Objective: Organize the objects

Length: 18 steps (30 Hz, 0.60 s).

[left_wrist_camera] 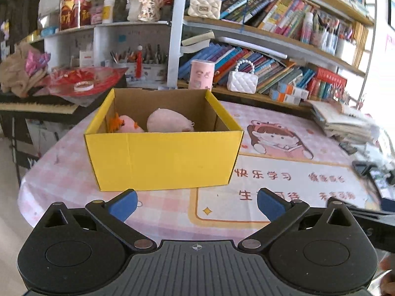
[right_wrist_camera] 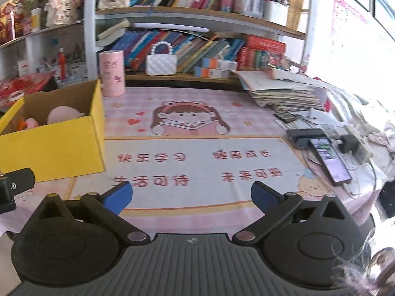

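A yellow cardboard box (left_wrist_camera: 163, 157) stands on the pink tablecloth (left_wrist_camera: 271, 172) straight ahead in the left wrist view. Inside it lie two pink plush toys, one with an orange tuft (left_wrist_camera: 127, 124) and a rounder one (left_wrist_camera: 169, 120). My left gripper (left_wrist_camera: 197, 203) hangs just in front of the box's near wall, its blue pads wide apart with nothing between them. In the right wrist view the same box (right_wrist_camera: 53, 145) sits at the left edge. My right gripper (right_wrist_camera: 191, 196) is open and empty over the printed mat (right_wrist_camera: 197, 157).
A pink cylinder (right_wrist_camera: 112, 74) and a white quilted handbag (right_wrist_camera: 161, 64) stand at the table's back by the bookshelves (right_wrist_camera: 197, 12). A stack of papers (right_wrist_camera: 281, 91), a phone (right_wrist_camera: 329, 159) and cables crowd the right side. Part of the other gripper (right_wrist_camera: 14, 185) shows at left.
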{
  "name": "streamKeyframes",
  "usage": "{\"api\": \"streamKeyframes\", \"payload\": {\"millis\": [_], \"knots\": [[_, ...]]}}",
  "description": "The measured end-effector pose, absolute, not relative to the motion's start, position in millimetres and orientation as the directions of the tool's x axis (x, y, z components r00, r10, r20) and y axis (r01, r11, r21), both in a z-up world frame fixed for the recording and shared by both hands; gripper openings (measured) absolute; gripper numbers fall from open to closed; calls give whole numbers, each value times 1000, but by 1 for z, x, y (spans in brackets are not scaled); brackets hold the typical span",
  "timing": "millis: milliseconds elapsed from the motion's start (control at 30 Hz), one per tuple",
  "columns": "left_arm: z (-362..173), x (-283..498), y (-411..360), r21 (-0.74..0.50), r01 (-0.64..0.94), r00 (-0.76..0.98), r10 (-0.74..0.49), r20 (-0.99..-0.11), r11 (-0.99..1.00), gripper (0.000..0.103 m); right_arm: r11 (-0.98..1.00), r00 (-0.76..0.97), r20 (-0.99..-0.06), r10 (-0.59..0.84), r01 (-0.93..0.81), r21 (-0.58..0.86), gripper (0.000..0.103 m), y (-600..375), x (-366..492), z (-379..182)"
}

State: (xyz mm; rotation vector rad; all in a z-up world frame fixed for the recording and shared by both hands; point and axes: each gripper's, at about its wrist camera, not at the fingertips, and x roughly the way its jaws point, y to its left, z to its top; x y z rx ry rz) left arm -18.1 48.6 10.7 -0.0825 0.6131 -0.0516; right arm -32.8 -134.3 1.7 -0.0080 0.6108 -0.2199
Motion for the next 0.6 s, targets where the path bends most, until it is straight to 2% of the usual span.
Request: {"api": "streamKeyframes", "payload": {"millis": [100,600], "knots": [[11,-16,35,-41,19,818,-39,-574,999,103,973,795,-564,-223,217,-80,103,-142,-36,3],[9,-6,-15,39,29,798,0,-602,999,103,974,789,-573,-222,211,-87,103,-179,-28,3]]}}
